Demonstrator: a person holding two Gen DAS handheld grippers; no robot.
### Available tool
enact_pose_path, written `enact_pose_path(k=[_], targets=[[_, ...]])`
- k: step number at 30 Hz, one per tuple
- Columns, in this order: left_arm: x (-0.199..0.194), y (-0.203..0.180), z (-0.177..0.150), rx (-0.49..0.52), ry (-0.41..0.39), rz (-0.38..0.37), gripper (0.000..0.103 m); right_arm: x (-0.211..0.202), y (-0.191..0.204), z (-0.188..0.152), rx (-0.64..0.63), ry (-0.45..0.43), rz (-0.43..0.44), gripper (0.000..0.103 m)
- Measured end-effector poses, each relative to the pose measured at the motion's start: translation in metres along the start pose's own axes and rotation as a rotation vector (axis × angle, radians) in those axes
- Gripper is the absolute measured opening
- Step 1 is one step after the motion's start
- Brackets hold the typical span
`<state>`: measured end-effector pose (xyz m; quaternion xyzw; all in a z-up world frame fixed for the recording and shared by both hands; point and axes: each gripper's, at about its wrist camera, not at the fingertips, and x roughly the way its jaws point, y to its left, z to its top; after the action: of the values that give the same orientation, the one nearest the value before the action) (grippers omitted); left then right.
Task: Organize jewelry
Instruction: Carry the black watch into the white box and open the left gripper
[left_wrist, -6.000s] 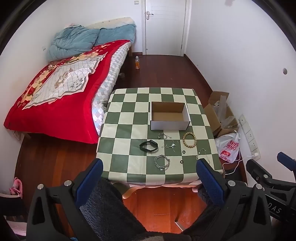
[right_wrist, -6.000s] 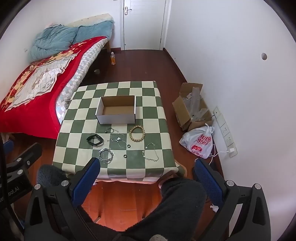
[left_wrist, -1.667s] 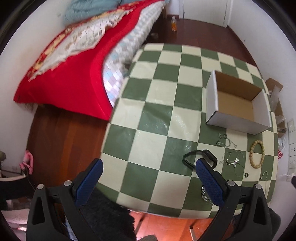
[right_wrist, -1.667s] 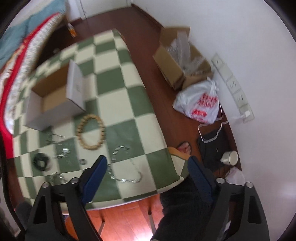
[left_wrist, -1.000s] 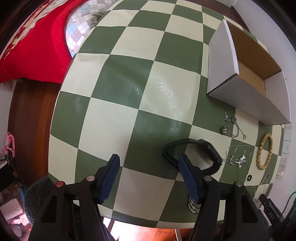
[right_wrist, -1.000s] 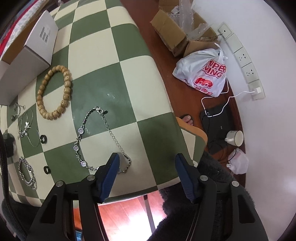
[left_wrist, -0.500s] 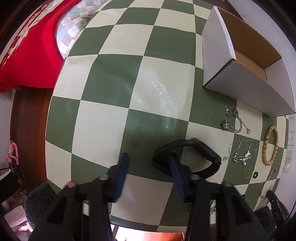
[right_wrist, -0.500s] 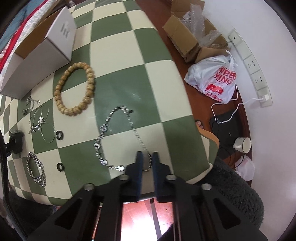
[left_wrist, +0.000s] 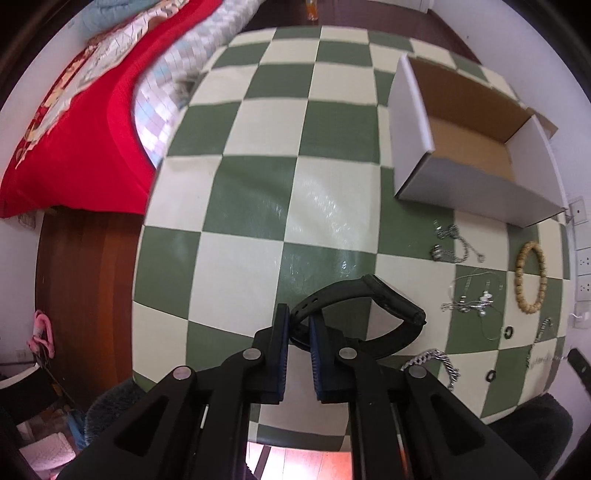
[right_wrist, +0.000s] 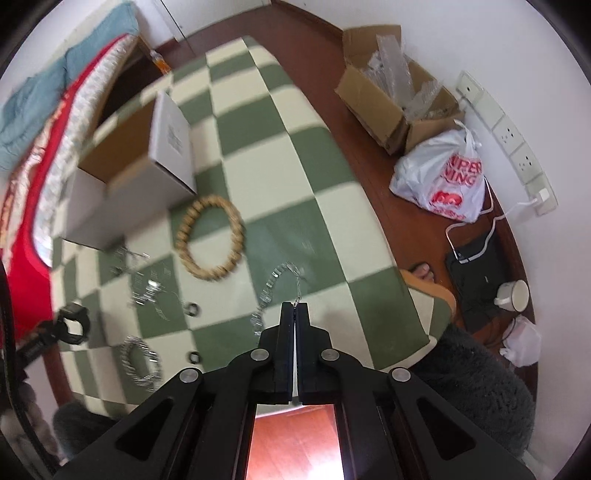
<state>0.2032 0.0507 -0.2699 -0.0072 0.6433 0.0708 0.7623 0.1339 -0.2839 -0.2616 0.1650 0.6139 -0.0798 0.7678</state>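
My left gripper is shut on the strap of a black wristband above the checkered table. My right gripper is shut on a thin silver chain bracelet, which hangs from its fingertips. An open white cardboard box with nothing inside stands at the far right of the left wrist view, and shows as the box in the right wrist view. A wooden bead bracelet, a thick silver link bracelet, thin silver chains and small black rings lie on the table.
A bed with a red cover stands left of the table. On the floor to the right are a brown carton, a white plastic bag, a black device with a cable and a mug. A foot shows by the table edge.
Both grippers came down to the table and shut: the left on the black wristband, the right on the silver chain. Both pieces are now lifted, and the right view has swung.
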Motion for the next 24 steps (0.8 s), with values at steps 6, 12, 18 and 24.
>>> enact_pose_path(k=[6,12,18,24], targets=[[-0.029,-0.004,-0.006,-0.001,-0.047,-0.029,0.008,-0.030,0.009,0.011,-0.005,-0.044,0.051,0.000],[-0.056,-0.011,0.003,0.034,-0.118,-0.027,0.008,-0.063,0.029,0.019,-0.058,-0.093,0.088,0.000],[-0.084,-0.024,0.027,0.070,-0.187,-0.035,0.008,-0.096,0.059,0.039,-0.112,-0.151,0.134,0.000],[-0.096,-0.042,0.060,0.091,-0.212,-0.066,0.008,-0.111,0.102,0.074,-0.185,-0.200,0.162,0.000]])
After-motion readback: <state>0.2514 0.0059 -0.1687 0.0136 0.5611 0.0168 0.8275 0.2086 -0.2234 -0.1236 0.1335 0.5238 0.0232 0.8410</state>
